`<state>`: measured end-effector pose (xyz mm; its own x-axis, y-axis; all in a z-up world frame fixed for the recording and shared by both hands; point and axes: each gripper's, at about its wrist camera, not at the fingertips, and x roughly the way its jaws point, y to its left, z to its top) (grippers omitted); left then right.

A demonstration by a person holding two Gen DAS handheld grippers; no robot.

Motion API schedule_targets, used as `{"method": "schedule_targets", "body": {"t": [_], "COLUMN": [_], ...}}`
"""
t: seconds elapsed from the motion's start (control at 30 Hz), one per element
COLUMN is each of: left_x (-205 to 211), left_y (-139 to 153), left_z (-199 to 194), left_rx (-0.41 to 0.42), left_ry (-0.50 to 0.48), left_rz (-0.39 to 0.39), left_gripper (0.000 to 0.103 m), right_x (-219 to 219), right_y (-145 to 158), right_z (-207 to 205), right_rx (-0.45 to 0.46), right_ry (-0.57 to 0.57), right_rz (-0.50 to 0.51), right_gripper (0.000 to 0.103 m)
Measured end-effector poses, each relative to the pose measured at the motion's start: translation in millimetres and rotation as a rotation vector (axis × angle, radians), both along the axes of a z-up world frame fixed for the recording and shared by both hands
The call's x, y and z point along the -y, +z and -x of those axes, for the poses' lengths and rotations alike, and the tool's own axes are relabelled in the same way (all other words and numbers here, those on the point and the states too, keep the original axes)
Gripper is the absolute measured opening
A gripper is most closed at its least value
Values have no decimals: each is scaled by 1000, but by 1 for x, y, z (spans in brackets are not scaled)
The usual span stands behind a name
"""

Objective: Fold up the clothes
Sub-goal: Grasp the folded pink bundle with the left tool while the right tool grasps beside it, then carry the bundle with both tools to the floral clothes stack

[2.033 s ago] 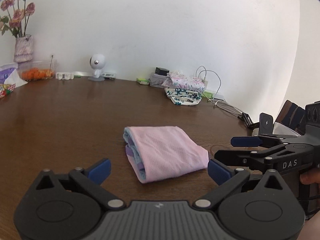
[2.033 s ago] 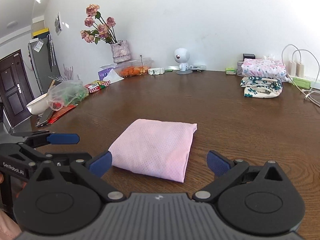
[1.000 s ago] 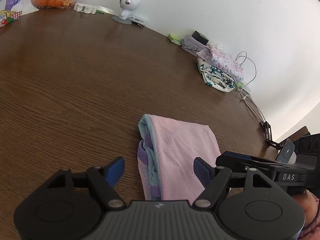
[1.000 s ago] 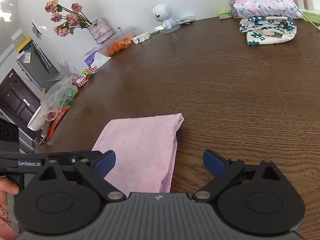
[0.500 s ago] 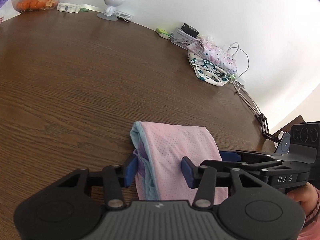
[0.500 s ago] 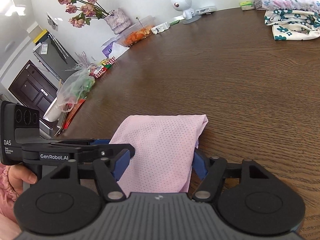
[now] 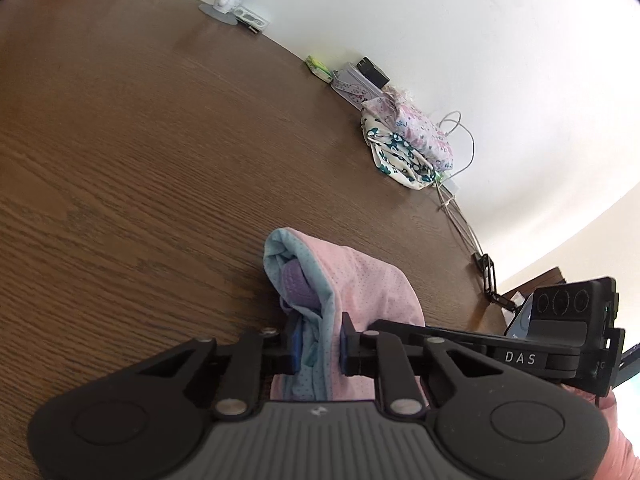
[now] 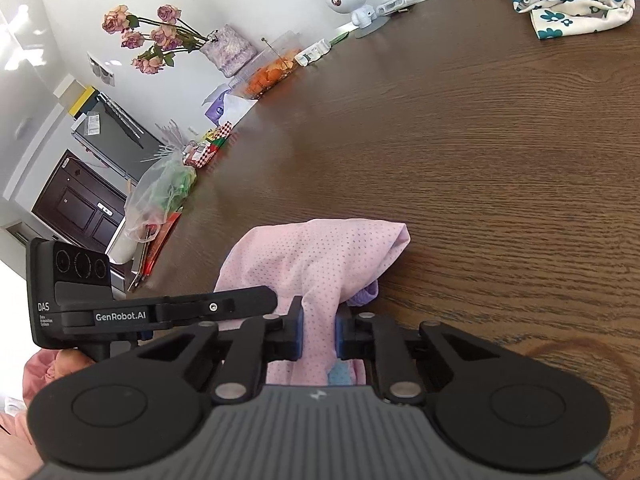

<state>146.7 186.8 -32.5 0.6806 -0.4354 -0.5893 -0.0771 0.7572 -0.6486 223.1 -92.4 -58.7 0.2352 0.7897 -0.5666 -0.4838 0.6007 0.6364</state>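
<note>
A folded pink garment [image 7: 360, 280] with light blue and purple inner layers lies on the brown wooden table [image 7: 140, 160]. My left gripper [image 7: 319, 346] is closing, and its blue pads pinch the near left edge of the bundle. In the right wrist view the same pink garment [image 8: 320, 256] bunches upward between the pads of my right gripper [image 8: 318, 338], which is also closing on its near right edge. Each gripper's black body shows in the other's view, side by side along the near edge.
A stack of folded floral clothes [image 7: 404, 148] sits at the far edge by white cables [image 7: 456, 136]. A small white camera [image 8: 352, 0], a flower vase [image 8: 228, 50], a tub of orange food [image 8: 268, 72] and a plastic bag [image 8: 160, 196] line the table's far and left edges.
Both grippers came down to the garment's near edge and their jaws went from wide open to pinching the cloth. The fabric now bunches up between the pads.
</note>
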Motion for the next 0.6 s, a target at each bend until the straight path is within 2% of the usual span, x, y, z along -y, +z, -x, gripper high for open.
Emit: {"method": "schedule_targets", "body": {"t": [0.17, 0.6], "left_x": [-5, 10], "left_y": [1, 41], "left_z": [2, -6], "left_rx": [11, 100], "left_ry": [12, -28], "left_rz": [43, -25], "left_gripper": [14, 14], "right_x": [0, 13], "right_y": [9, 44], "right_z": [2, 3], "right_rx": [15, 87], "right_ry": [-8, -41], "right_rz": [-17, -42], "right_gripper": [11, 11]}}
